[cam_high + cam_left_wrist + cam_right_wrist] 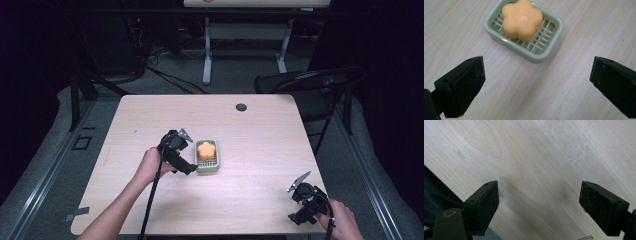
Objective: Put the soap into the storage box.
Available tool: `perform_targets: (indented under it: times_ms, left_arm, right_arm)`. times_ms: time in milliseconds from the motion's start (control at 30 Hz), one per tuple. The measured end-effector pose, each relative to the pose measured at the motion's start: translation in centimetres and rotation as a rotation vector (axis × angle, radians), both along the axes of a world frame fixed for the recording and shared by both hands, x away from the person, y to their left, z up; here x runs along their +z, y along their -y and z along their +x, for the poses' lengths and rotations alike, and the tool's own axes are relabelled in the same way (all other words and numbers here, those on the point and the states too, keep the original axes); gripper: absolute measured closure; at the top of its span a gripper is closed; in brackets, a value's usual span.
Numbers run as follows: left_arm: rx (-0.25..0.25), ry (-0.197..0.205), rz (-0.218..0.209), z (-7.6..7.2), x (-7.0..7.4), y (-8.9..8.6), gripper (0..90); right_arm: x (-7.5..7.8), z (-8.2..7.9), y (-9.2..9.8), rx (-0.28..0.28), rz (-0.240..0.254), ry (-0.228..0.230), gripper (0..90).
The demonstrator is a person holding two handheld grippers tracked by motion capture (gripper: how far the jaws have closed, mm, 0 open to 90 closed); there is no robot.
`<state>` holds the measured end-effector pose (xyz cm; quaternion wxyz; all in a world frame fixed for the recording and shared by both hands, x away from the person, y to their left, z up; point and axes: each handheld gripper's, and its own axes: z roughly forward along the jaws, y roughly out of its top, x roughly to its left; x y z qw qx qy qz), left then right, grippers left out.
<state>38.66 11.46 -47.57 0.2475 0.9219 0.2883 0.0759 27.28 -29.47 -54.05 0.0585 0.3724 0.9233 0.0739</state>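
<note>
**Soap in its dish, not yet gripped**

At the near right corner of the tabletop [250,200], the right hand-held gripper [300,197] is held wide open and empty over bare wood. Farther in, the left hand-held gripper [536,82] is also spread wide, with nothing between its jaws, and is pointed at the soap dish [541,53] just ahead. The orange flower-shaped soap [522,19] is seen lying in the dish. No grasp is judged made; closing in and gripping are left.
</note>
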Motion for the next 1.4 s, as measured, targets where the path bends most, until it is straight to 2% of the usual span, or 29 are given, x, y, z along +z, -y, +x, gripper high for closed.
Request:
perform_targets:
  times_ms: [33,67,233,367,467,800,967,1033,1167,1233,1300,1400]
  left_arm:
    - [0.006,0.001,-0.001,-0.5,0.0,-0.4,0.1]
    - [0.007,-0.001,0.000,-0.8,0.1,-0.6,0.1]
    - [0.028,-0.001,0.003,-2.5,0.1,-2.0,0.1]
    - [0.042,-0.007,0.015,-3.8,-0.3,-2.8,0.0]
    - [0.046,-0.017,0.027,-4.7,-0.7,-3.3,0.0]
    - [0.061,-0.051,0.064,-6.7,-2.2,-4.6,0.0]
    - [0.072,-0.051,0.080,-7.2,-2.9,-5.3,0.0]
    - [0.074,-0.059,0.077,-7.4,-3.2,-5.4,0.0]
    - [0.071,-0.075,0.100,-7.7,-4.0,-5.5,0.0]
    - [0.073,-0.088,0.102,-7.6,-4.5,-5.6,0.0]
    - [0.070,-0.132,0.059,-7.3,-4.9,-5.8,0.0]
    - [0.074,-0.154,0.037,-7.1,-5.2,-5.7,0.1]
  right_arm:
    - [0.0,0.0,0.0,0.002,-0.006,-0.001,15.8]
    - [-0.1,0.0,0.0,-0.005,0.014,0.002,15.9]
    - [-0.1,0.0,0.0,0.001,-0.001,-0.004,15.9]
    - [0.0,0.1,0.0,0.008,-0.008,-0.011,15.9]
    - [-0.2,0.0,0.0,-0.001,0.005,-0.007,15.9]
    - [-0.3,0.0,0.0,0.002,0.008,-0.008,15.8]
    - [-0.3,0.0,0.0,0.008,0.004,-0.012,15.9]
    - [-0.3,0.0,-0.1,0.013,0.004,-0.008,15.9]
    - [-0.2,-0.1,-0.2,0.027,-0.006,-0.015,15.9]
    - [-0.3,-0.1,-0.3,0.030,0.005,-0.017,15.9]
    - [-0.3,-0.2,-0.3,0.036,0.010,-0.016,15.9]
    - [-0.2,-0.2,-0.4,0.049,0.004,-0.010,15.9]
